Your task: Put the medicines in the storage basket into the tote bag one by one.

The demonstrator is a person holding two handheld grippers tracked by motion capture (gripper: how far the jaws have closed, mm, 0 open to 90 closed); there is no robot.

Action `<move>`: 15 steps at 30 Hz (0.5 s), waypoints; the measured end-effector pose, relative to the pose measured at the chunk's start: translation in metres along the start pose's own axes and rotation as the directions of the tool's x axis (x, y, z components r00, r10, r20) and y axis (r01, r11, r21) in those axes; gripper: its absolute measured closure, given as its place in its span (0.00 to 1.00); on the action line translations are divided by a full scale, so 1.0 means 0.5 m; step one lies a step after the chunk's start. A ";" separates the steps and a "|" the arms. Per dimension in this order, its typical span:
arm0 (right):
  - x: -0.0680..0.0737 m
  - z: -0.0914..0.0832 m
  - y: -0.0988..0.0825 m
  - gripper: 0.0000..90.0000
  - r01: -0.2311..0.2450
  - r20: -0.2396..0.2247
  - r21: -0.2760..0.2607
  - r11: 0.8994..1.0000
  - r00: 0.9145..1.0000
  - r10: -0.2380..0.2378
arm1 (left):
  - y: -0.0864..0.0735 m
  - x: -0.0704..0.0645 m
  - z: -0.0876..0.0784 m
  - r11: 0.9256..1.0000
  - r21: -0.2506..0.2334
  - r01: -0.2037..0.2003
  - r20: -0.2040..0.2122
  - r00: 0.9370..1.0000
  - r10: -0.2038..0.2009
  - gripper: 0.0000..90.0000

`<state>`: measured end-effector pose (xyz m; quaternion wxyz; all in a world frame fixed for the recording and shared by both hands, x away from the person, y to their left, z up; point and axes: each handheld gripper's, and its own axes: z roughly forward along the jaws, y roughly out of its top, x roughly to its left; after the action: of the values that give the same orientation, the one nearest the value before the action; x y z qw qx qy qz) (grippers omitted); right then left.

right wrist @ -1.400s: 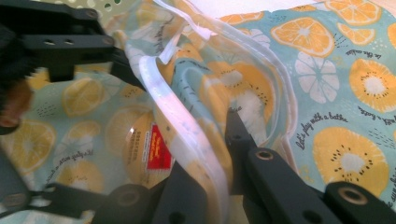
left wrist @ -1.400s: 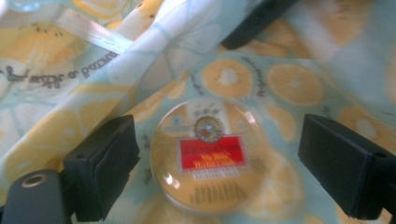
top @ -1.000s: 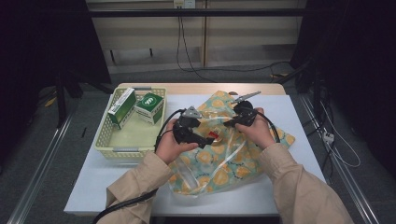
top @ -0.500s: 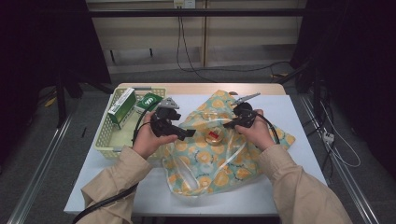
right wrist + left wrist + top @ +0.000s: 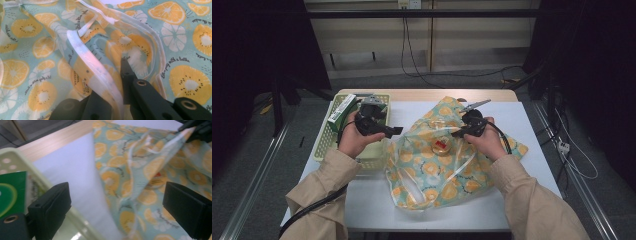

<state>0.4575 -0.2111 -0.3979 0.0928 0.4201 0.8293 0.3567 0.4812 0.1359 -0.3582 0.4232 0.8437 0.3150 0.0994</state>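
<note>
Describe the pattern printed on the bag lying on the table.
Orange and white citrus slices on pale green, seen best in the right gripper view on the bag.

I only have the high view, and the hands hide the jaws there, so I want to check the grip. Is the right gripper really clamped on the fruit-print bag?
Observer: Yes. The right gripper view shows the right gripper shut on the bag's white seam.
Operator: And the left one?
Observer: The left gripper is open, with its jaws wide apart and nothing between them. The bag's edge lies ahead of it.
Operator: Where is the small round jar relative to the pinch?
Observer: The small round jar shows through the bag's clear wall, just beside the pinched seam.
</note>
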 end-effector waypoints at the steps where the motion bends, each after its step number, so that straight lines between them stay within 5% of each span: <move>1: 0.000 0.000 0.000 0.99 0.000 -0.001 0.000 1.000 1.000 0.000 | -0.001 0.009 -0.002 1.000 -0.005 0.011 0.018 1.000 -0.011 0.08; 11: -0.002 -0.002 -0.001 0.99 -0.005 -0.003 -0.001 1.000 1.000 0.005 | -0.014 0.075 -0.010 0.999 -0.009 0.034 -0.065 0.997 -0.035 0.07; 12: -0.002 -0.002 -0.001 0.99 -0.005 -0.002 -0.001 1.000 1.000 0.005 | -0.016 0.077 -0.009 0.999 -0.015 0.042 -0.100 0.994 -0.043 0.07; 15: -0.002 -0.003 -0.001 0.99 -0.003 -0.001 -0.004 1.000 1.000 0.003 | -0.021 0.093 -0.011 0.999 -0.009 0.052 -0.102 0.993 -0.052 0.06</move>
<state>0.4574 -0.2127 -0.3973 0.0925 0.4211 0.8280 0.3586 0.5104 0.1724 -0.3674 0.4114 0.8278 0.3578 0.1325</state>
